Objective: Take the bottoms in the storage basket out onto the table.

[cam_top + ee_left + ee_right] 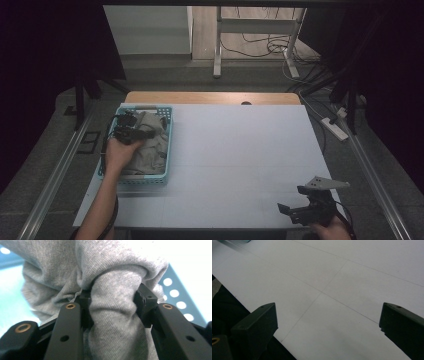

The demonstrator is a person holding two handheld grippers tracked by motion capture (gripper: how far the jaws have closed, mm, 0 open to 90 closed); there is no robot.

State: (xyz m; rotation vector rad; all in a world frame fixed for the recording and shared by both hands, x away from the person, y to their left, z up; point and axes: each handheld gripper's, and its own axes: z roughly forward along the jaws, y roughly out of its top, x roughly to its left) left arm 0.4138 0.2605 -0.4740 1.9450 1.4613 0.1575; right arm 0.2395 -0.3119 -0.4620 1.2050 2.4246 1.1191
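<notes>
While the left tool (113, 312) pinches a thick fold of the soft, light grey garment (117, 277) in the basket (168, 150), the right tool (327, 327) gapes empty.

Left gripper (131, 131): black body with black cable, carried by a bare forearm without sleeve. In the left gripper view, its two black jaws are flat matte bars, each bearing a brass-coloured ringed rivet and a small dark hole; a further brass ring sits at lower left. Right gripper (300, 210): black angular body topped by a grey three-cornered plate. In the right gripper view, its jaws are blocky, matte black, with small screw holes near the tips.
</notes>
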